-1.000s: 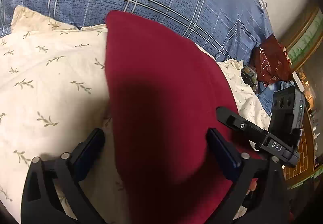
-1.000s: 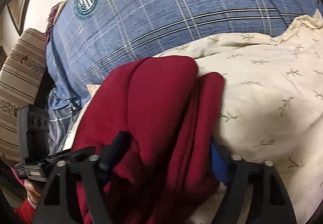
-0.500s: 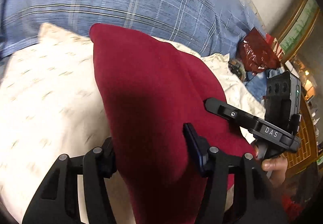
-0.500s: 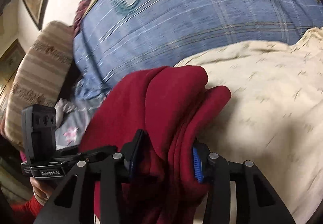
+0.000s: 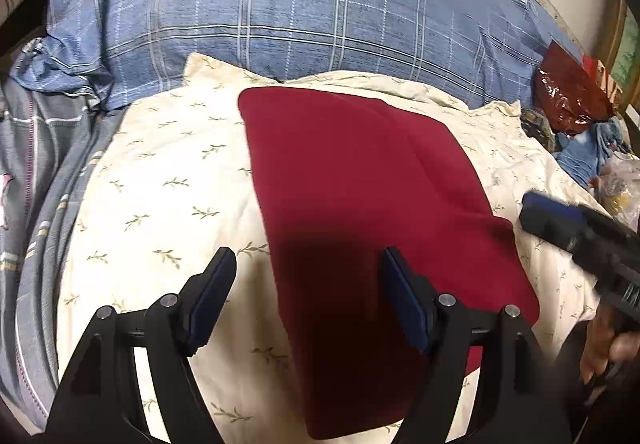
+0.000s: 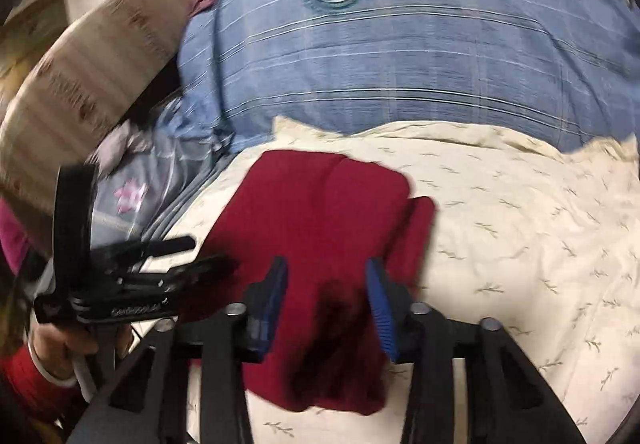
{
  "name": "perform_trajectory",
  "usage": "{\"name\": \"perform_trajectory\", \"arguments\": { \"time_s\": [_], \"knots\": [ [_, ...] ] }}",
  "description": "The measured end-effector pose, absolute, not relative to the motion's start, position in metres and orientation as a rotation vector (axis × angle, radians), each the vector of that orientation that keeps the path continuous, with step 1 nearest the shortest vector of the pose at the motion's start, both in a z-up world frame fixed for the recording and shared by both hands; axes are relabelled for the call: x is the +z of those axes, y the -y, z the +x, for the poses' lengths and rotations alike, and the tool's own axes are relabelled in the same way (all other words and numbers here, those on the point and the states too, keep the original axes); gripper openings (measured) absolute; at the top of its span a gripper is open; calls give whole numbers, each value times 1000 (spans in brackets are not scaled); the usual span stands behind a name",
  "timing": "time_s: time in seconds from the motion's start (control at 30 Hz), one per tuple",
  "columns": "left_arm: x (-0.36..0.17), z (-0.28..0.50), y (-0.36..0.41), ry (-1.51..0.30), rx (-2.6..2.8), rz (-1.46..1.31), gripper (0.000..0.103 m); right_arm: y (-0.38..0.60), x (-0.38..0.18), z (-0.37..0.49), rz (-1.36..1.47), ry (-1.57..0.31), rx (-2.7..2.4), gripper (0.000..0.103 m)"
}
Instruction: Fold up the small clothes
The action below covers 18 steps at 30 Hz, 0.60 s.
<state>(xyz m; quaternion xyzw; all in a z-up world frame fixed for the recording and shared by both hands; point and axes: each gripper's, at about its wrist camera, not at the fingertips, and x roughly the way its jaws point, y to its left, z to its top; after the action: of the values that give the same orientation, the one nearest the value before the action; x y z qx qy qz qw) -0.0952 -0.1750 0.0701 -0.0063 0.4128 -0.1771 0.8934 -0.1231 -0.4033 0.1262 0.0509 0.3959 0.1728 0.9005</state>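
A dark red folded garment lies flat on a cream leaf-print cloth. My left gripper is open and empty, raised above the garment's near left edge. In the right wrist view the same garment lies folded, with a second layer showing at its right side. My right gripper is open and empty above the garment's near end. The right gripper also shows at the right of the left wrist view. The left gripper shows at the left of the right wrist view.
A blue plaid cover lies beyond the cream cloth. A grey striped garment lies at the left. A dark red shiny bag and blue cloth lie at the right. A beige striped cushion stands far left.
Both grippers opened, let go of the red garment and pulled back up. The garment now lies flat and folded on the cream cloth.
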Motion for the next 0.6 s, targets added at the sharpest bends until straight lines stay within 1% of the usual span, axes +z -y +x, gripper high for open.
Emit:
{"name": "perform_trajectory", "arguments": {
  "time_s": [0.03, 0.07, 0.1, 0.17, 0.23, 0.37, 0.43, 0.47, 0.5, 0.6],
  "knots": [
    [69, -97, 174, -857, -354, -17, 74, 396, 119, -122, 79, -844, 352, 28],
    [68, -98, 175, -856, -349, -18, 74, 390, 107, -122, 35, -874, 318, 26],
    [67, -100, 175, -853, -344, -18, 74, 388, 94, -121, -7, -902, 267, 26],
    [68, -105, 174, -837, -326, -3, 75, 393, 76, -122, 3, -939, 246, 27],
    [71, -112, 173, -809, -298, 29, 75, 399, 74, -123, 65, -929, 255, 27],
    [77, -123, 175, -775, -267, 57, 75, 405, 91, -134, 110, -895, 256, 31],
    [80, -128, 175, -751, -250, 56, 75, 406, 101, -143, 115, -859, 251, 40],
    [82, -130, 175, -744, -244, 57, 75, 405, 106, -146, 116, -840, 247, 51],
    [83, -132, 175, -734, -235, 58, 75, 405, 110, -150, 114, -821, 245, 59],
    [86, -139, 172, -719, -214, 43, 75, 402, 119, -160, 96, -776, 231, 65]
  ]
}}
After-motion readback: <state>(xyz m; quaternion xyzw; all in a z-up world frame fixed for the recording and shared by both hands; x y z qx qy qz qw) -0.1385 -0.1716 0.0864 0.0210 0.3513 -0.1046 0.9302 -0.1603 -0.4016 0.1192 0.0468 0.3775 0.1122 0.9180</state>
